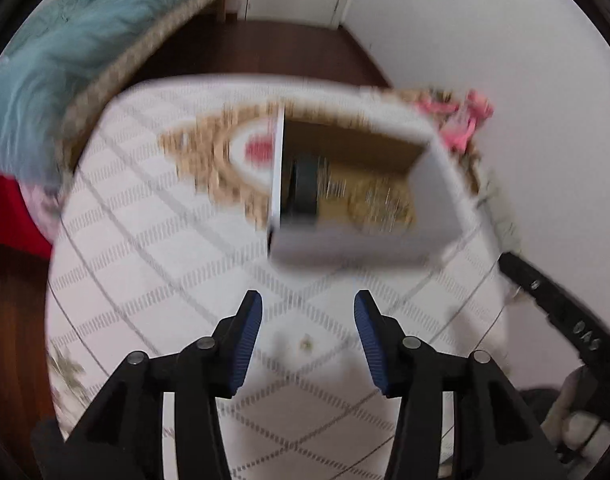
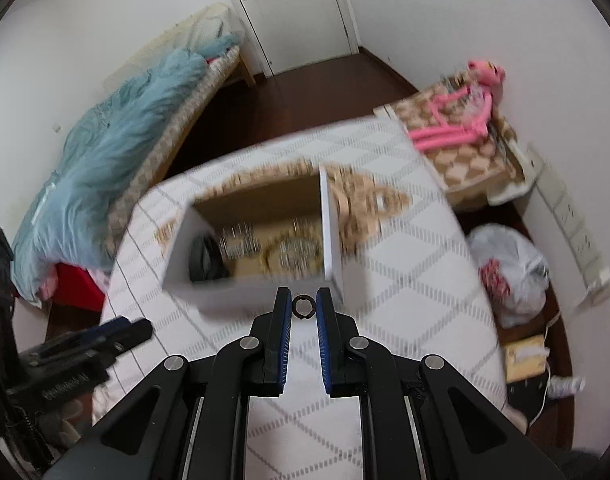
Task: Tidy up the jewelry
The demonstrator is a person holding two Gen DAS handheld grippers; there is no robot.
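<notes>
A white open box (image 1: 357, 236) with a brown inside stands on the quilted white table cover (image 1: 145, 240); blurred jewelry pieces and a dark item lie in it. The box also shows in the right wrist view (image 2: 241, 296). My right gripper (image 2: 303, 306) is shut on a small dark ring (image 2: 303, 306), held between the fingertips just in front of the box's near wall. My left gripper (image 1: 308, 310) is open and empty, a little short of the box. A tiny pale item (image 1: 306, 344) lies on the cover between its fingers. The left gripper also shows at the left of the right wrist view (image 2: 121, 330).
A bed with a blue blanket (image 2: 117, 152) lies to the left. A checkered box with pink hangers (image 2: 461, 136) stands at the back right. A plastic bag (image 2: 509, 268) lies on the dark floor to the right. A door (image 2: 289, 8) is at the back.
</notes>
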